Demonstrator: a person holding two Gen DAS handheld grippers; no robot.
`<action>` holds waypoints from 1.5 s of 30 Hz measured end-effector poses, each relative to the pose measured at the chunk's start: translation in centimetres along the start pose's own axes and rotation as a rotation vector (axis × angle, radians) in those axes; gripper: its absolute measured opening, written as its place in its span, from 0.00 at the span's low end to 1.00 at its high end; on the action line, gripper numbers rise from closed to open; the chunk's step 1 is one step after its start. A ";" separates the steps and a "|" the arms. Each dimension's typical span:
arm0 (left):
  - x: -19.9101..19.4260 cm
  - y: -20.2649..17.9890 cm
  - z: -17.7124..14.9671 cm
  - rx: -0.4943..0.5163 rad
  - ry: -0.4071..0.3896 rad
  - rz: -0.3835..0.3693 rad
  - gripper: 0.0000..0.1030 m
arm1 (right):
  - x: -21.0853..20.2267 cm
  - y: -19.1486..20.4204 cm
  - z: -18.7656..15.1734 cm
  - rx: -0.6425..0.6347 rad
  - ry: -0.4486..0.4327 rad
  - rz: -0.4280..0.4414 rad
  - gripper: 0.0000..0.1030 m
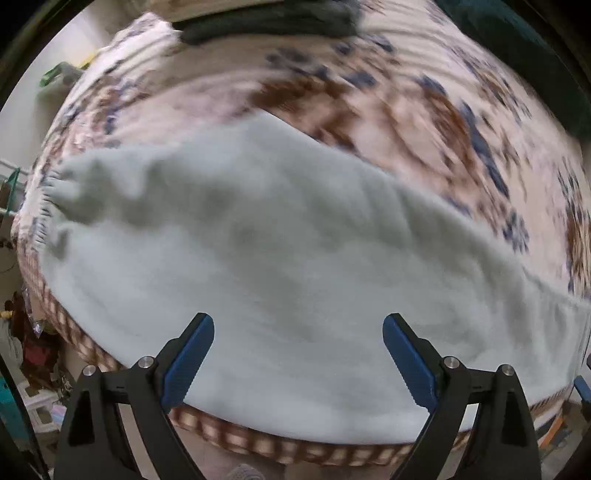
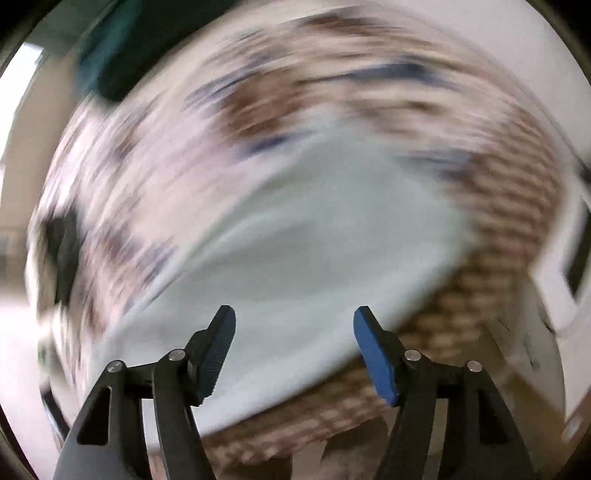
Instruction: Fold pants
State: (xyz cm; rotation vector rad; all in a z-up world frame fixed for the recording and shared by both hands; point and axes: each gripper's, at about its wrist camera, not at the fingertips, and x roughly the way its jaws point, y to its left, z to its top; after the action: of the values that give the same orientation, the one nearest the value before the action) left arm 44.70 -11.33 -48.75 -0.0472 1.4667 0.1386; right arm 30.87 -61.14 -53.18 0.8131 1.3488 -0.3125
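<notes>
Pale grey-green fleece pants (image 1: 258,258) lie spread flat across the near part of a bed, reaching its front edge. My left gripper (image 1: 298,321) is open and empty, held above the pants near the front edge. The pants also show in the right wrist view (image 2: 306,251), blurred by motion. My right gripper (image 2: 294,314) is open and empty above their near edge. The far left end of the pants (image 1: 77,188) is bunched near the bed's left edge.
The bed has a floral cover in white, brown and blue (image 1: 424,110) with a checked brown border (image 1: 258,443) at the front. A dark folded garment (image 1: 266,22) lies at the far side. Clutter (image 1: 33,350) stands on the floor to the left.
</notes>
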 end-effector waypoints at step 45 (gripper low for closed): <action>11.2 20.1 5.5 -0.255 0.154 0.023 0.92 | 33.0 45.8 -5.9 -0.542 1.005 0.343 0.31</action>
State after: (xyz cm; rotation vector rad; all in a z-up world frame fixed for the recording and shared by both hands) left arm 48.71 9.99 -58.21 -0.2527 1.5958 0.3469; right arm 63.23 -17.19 -68.82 0.7268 2.0334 0.8156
